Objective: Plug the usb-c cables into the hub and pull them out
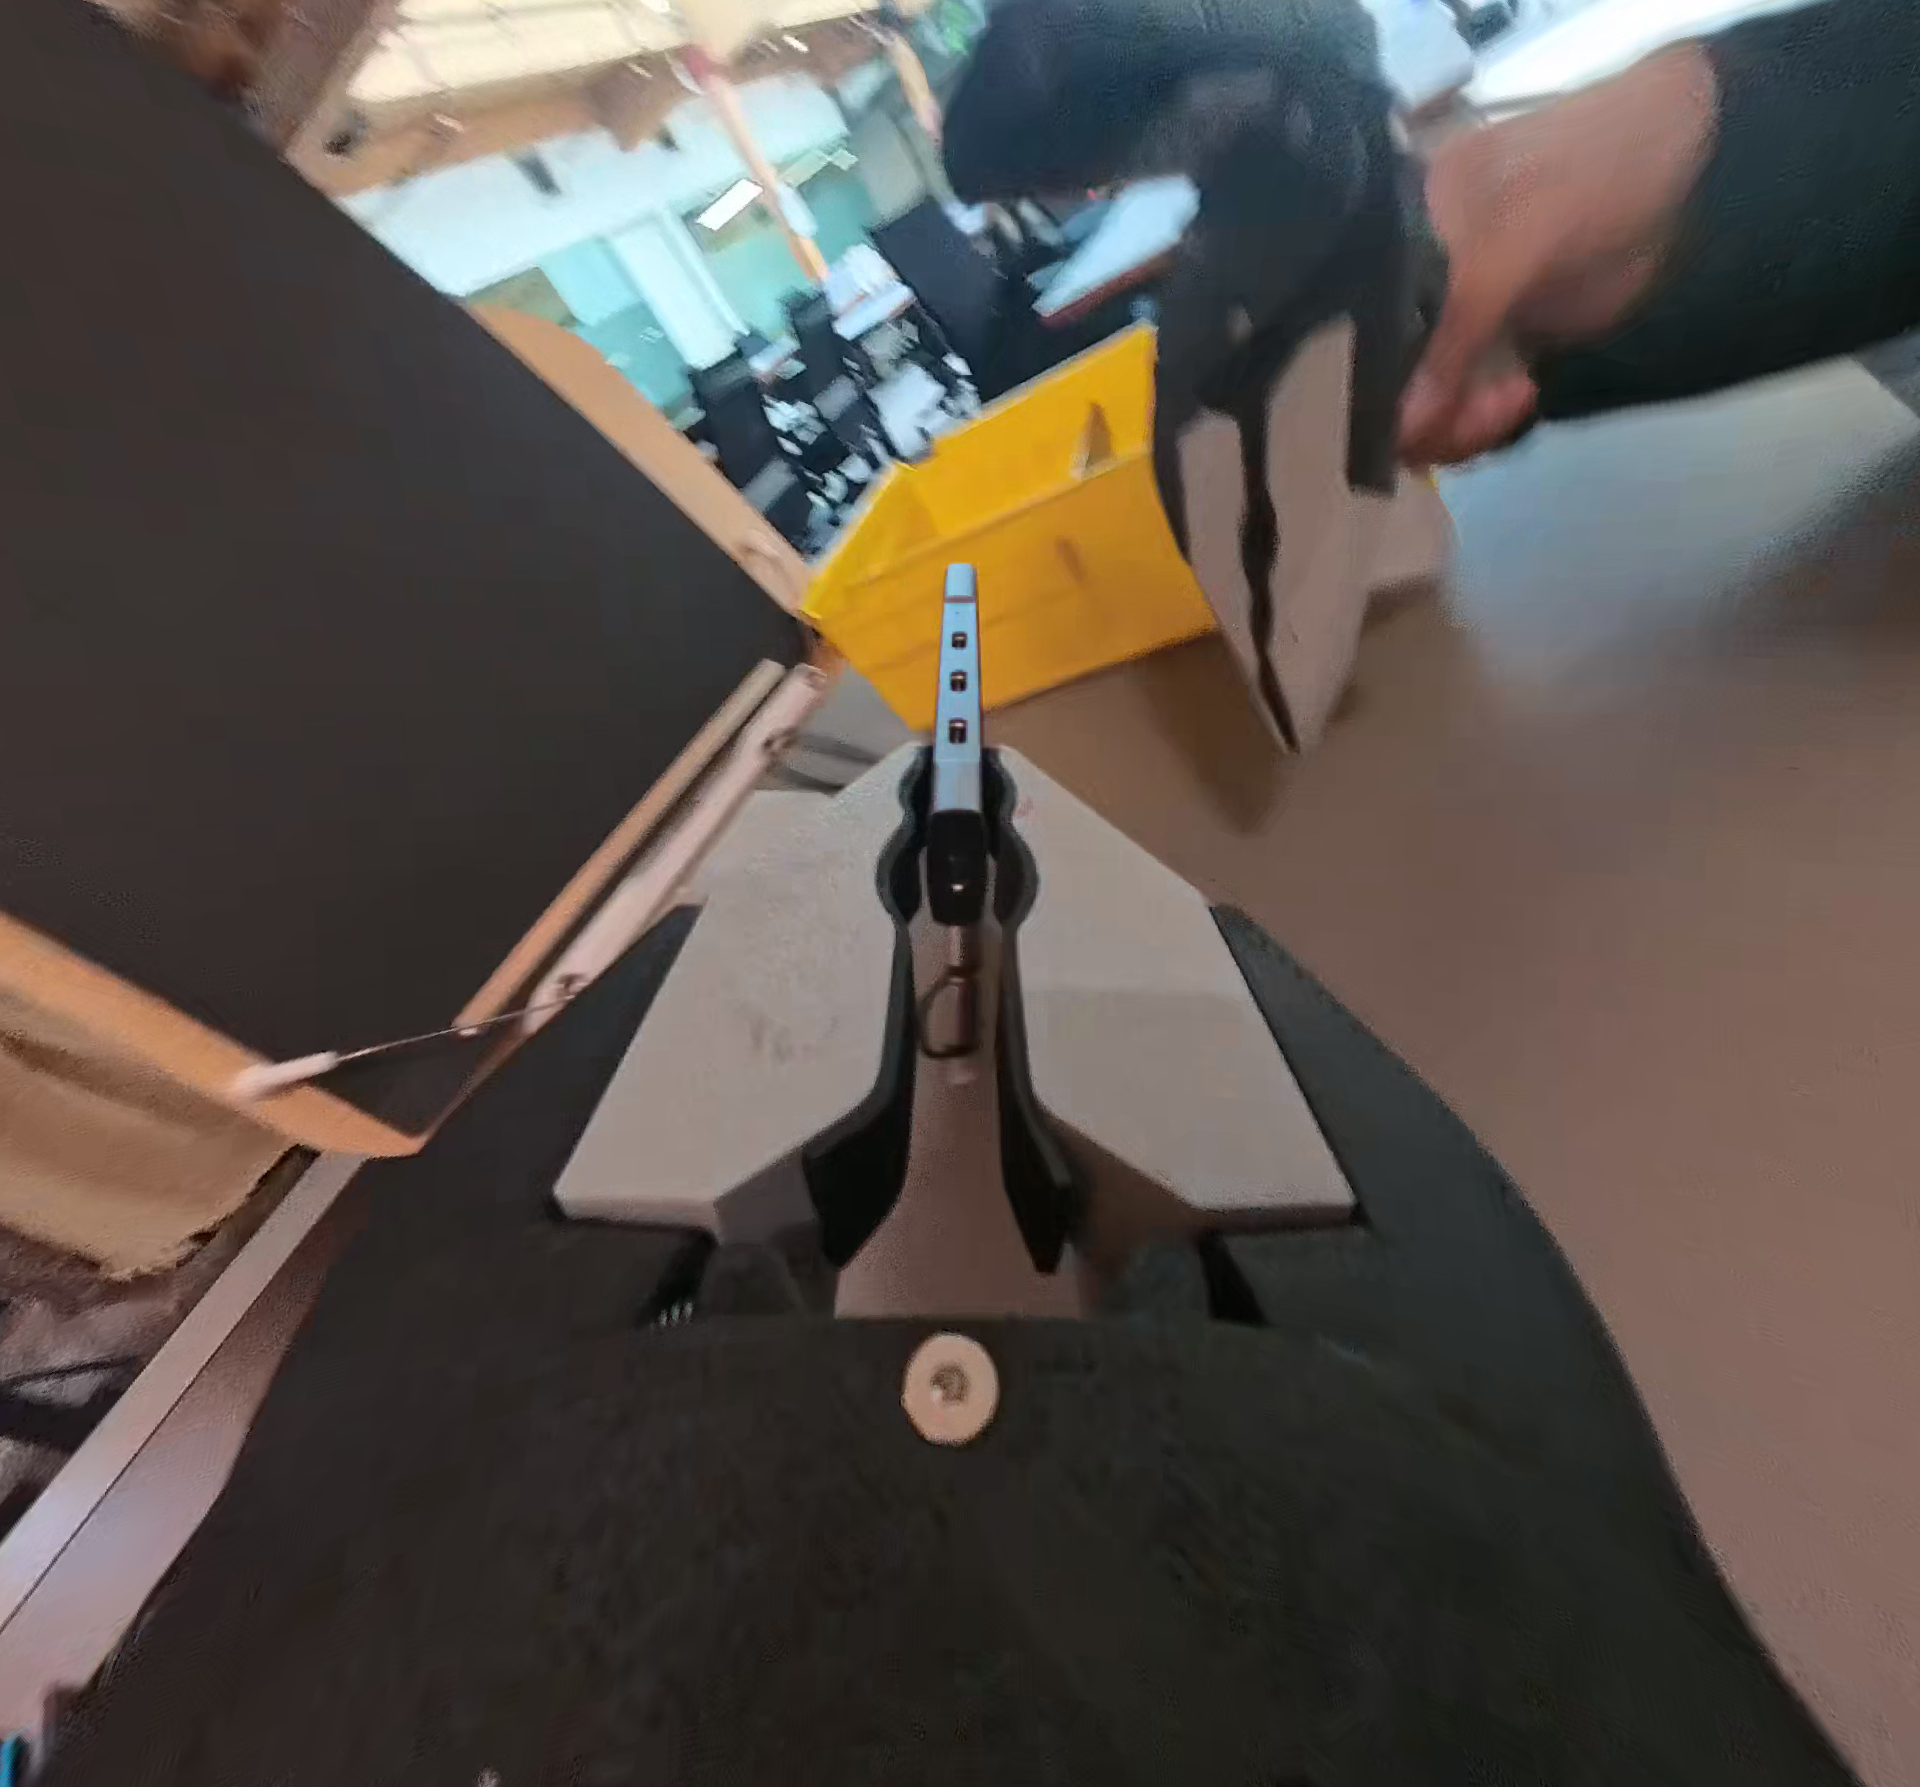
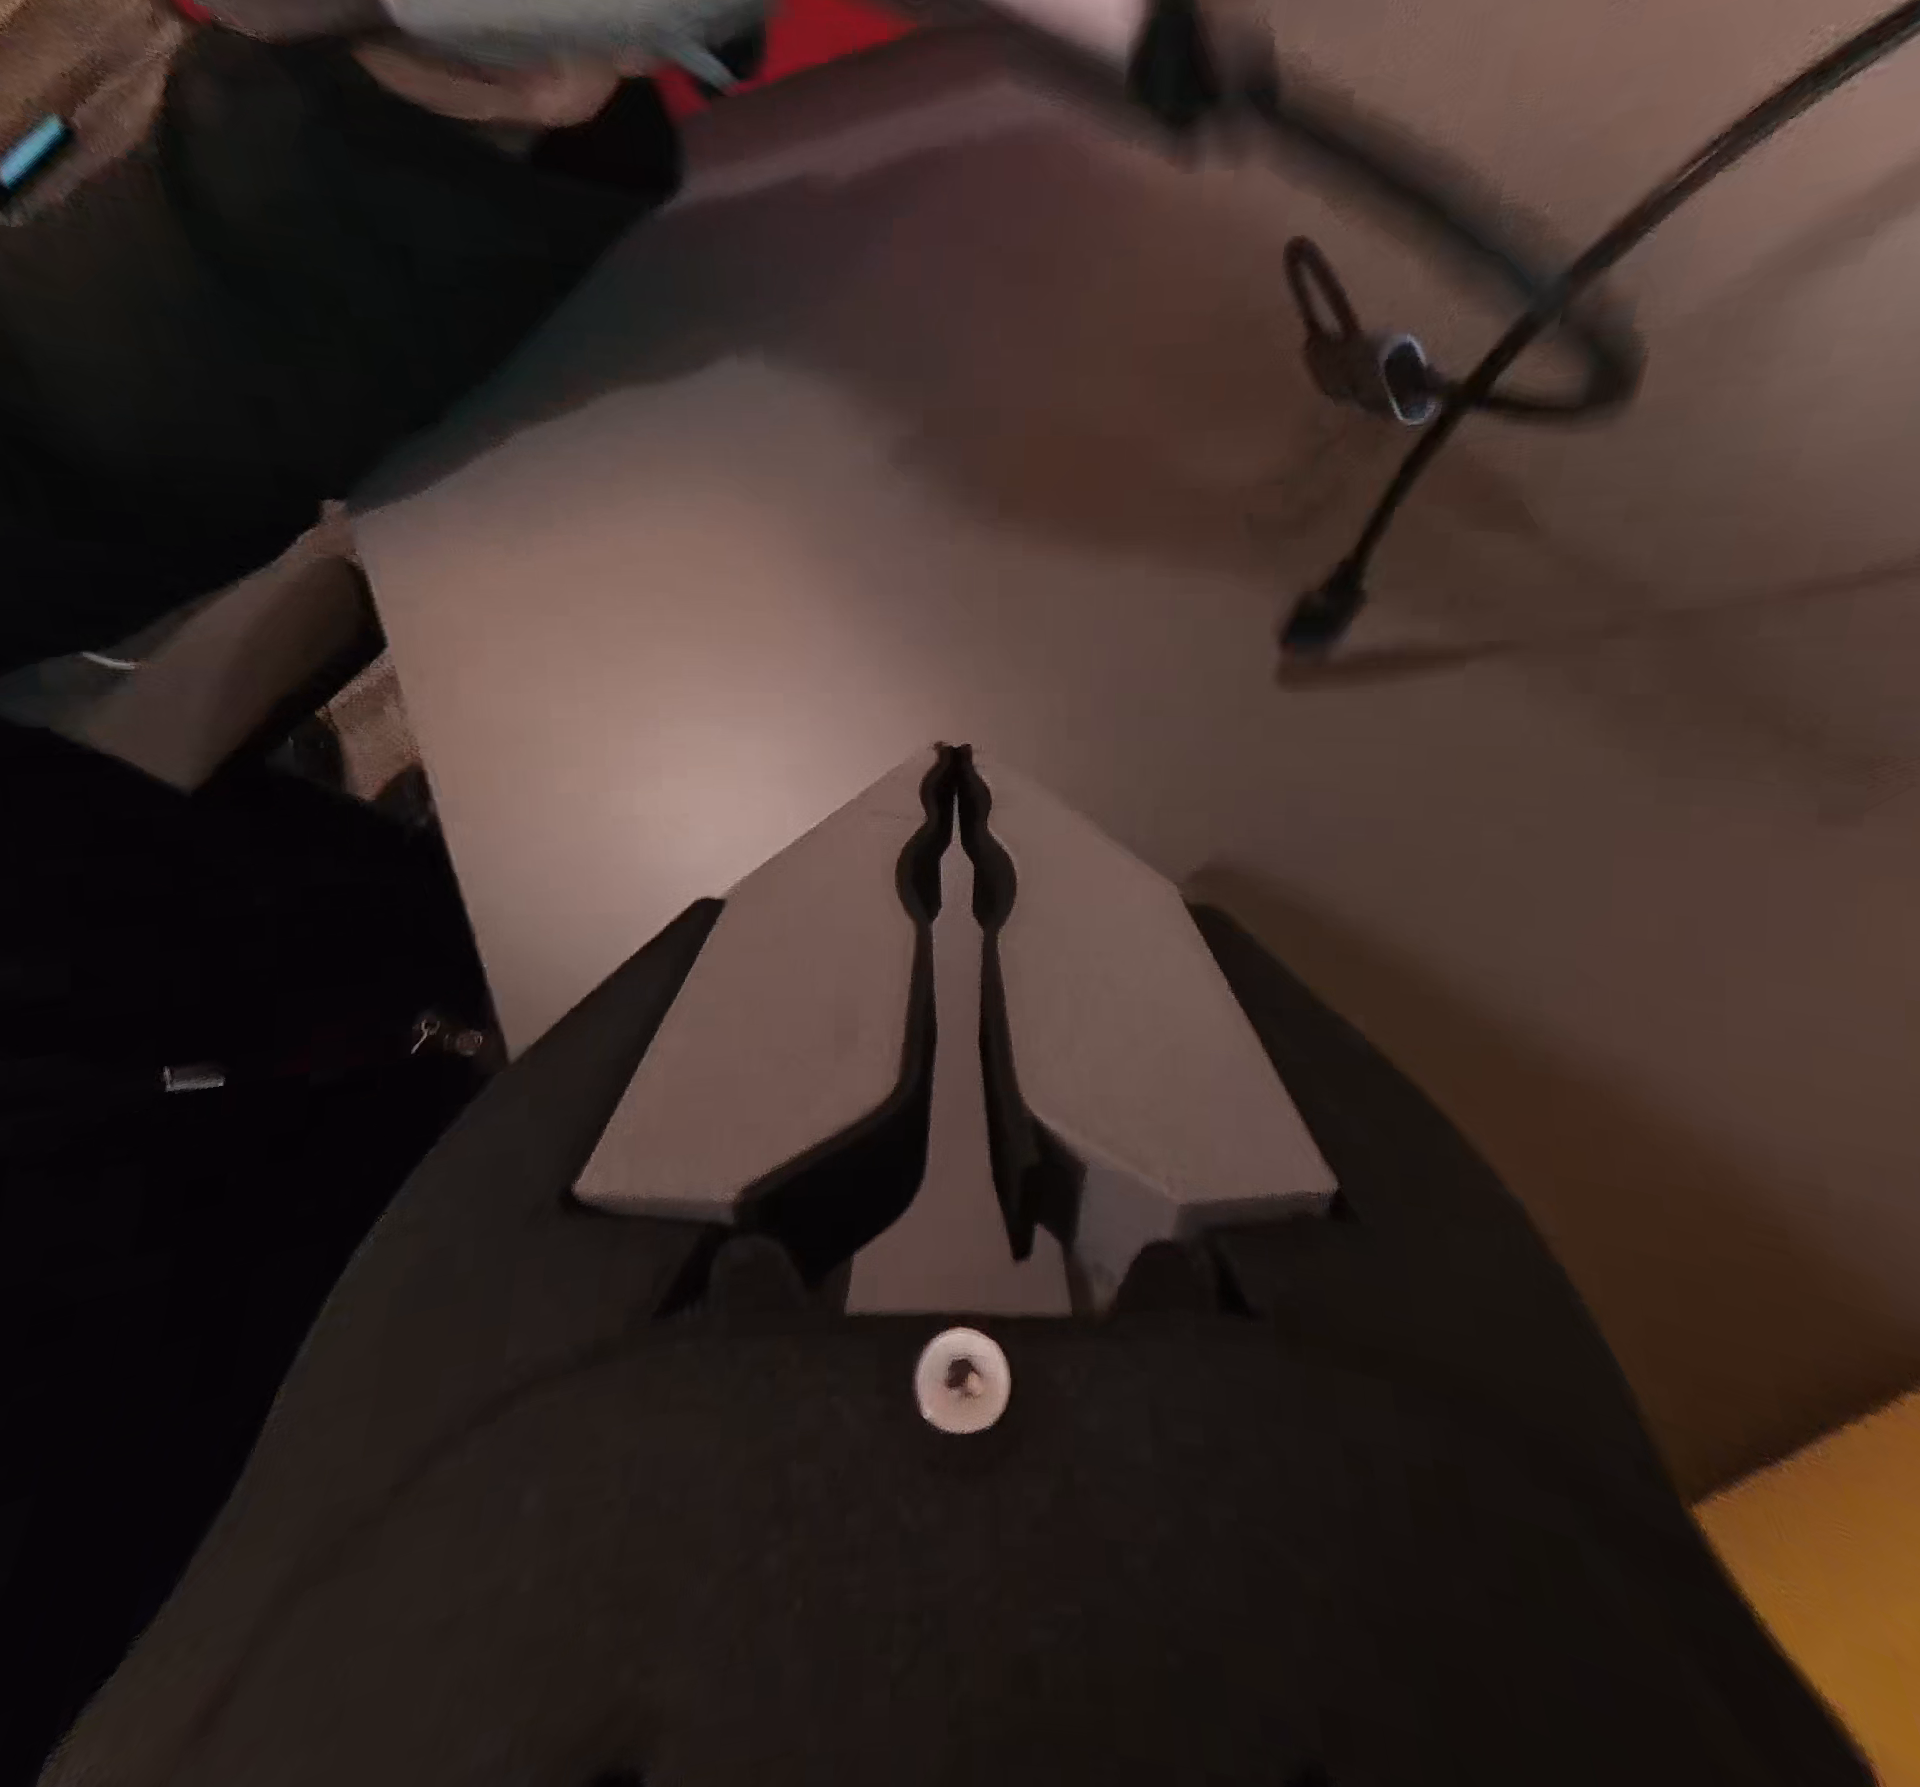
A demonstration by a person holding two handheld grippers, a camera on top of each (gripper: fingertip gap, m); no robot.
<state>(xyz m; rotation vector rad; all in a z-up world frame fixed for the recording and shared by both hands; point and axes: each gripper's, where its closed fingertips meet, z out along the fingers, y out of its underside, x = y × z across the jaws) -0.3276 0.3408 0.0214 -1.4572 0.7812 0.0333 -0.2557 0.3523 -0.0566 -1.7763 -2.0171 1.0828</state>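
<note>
Both views are smeared by motion, and much of each is filled by the gripper's own black body. In the left wrist view the left gripper (image 1: 956, 802) has its jaws closed narrowly on the hub (image 1: 957, 698), a slim silver-blue bar held edge-on; its near end is buried between the fingers, and its far end juts forward showing a row of small ports. Behind the hub stands a yellow bin (image 1: 1039, 532) on the brown table (image 1: 1558, 906), and farther right the right gripper (image 1: 1288, 532) hangs, blurred, from a hand (image 1: 1538, 283) in a dark sleeve. In the right wrist view the right gripper (image 2: 954, 755) has its tips pressed together with nothing between them. Beyond it, well apart, the black usb-c cables (image 2: 1444, 407) loop on the table (image 2: 1039, 303), one plug (image 2: 1325, 610) pointing down-left; how many cables there are is unclear.
</note>
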